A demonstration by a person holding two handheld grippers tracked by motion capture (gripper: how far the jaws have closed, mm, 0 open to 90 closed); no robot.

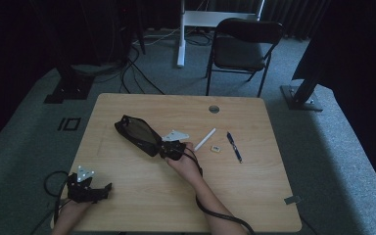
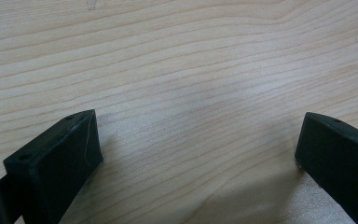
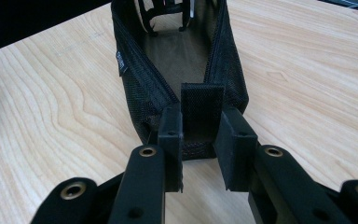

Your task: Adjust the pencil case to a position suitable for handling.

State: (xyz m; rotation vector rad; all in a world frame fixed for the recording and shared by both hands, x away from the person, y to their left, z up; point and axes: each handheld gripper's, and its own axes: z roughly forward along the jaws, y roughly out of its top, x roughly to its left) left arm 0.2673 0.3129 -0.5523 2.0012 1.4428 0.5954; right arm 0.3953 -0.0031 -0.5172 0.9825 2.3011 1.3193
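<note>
In the high view, a black fabric pencil case (image 1: 138,135) lies unzipped on the pale wood-grain table (image 1: 127,205), a long soft pouch whose long axis runs diagonally from the far left down toward the near right. The right claw (image 1: 162,148) meets the case at its near right end, with the person's right hand (image 1: 186,164) behind it. To the right of the case lie a white stick-shaped item (image 1: 205,139), a small pale eraser-like block (image 1: 216,148) and a blue pen (image 1: 234,147), all apart from the case. Well to the near left of the case, the left claw (image 1: 108,188) rests low over the table edge.

In the left gripper view, the left claw (image 2: 198,154) has its two blocky matte-black jaws spread wide with nothing but bare wood grain between them.

In the right gripper view, the pencil case (image 3: 177,56) stretches straight away from the camera, its mesh-textured walls and zipper edges parted to show a smooth lining. The right claw (image 3: 200,140) is clamped on a flat woven tab at the case's near end, the jaws drawn close on either side of it.
</note>
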